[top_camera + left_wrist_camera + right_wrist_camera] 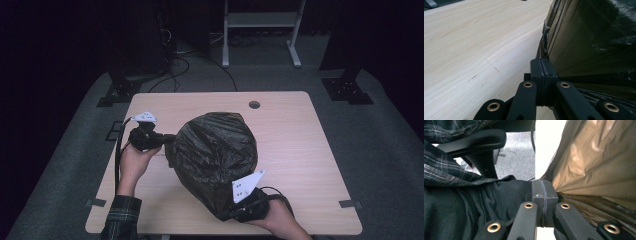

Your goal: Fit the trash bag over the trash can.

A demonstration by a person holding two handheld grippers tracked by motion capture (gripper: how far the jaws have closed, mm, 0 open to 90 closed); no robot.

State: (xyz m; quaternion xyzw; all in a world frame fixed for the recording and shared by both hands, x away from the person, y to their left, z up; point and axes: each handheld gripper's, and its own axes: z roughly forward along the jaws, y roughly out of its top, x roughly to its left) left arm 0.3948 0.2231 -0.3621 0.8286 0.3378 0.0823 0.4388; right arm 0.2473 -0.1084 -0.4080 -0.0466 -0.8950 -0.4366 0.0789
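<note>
A puffed-up black plastic bag [215, 155] lies in the middle of the light wooden table [290, 140]. My left gripper [166, 142] is at the bag's left side. In the left gripper view its jaws [541, 63] are pressed together, and the edge of the bag [589, 42] runs up from their tip. My right gripper [234, 214] is at the bag's near end, by the table's front edge. In the right gripper view its jaws [543, 186] are pressed together, and the creases of the bag film [596, 165] converge on them.
A round cable hole [254, 104] sits near the table's far edge. A white frame [260, 20] and cables stand on the floor behind. In the right gripper view a black chair armrest [474, 141] and the person's plaid sleeve [446, 173] are close by.
</note>
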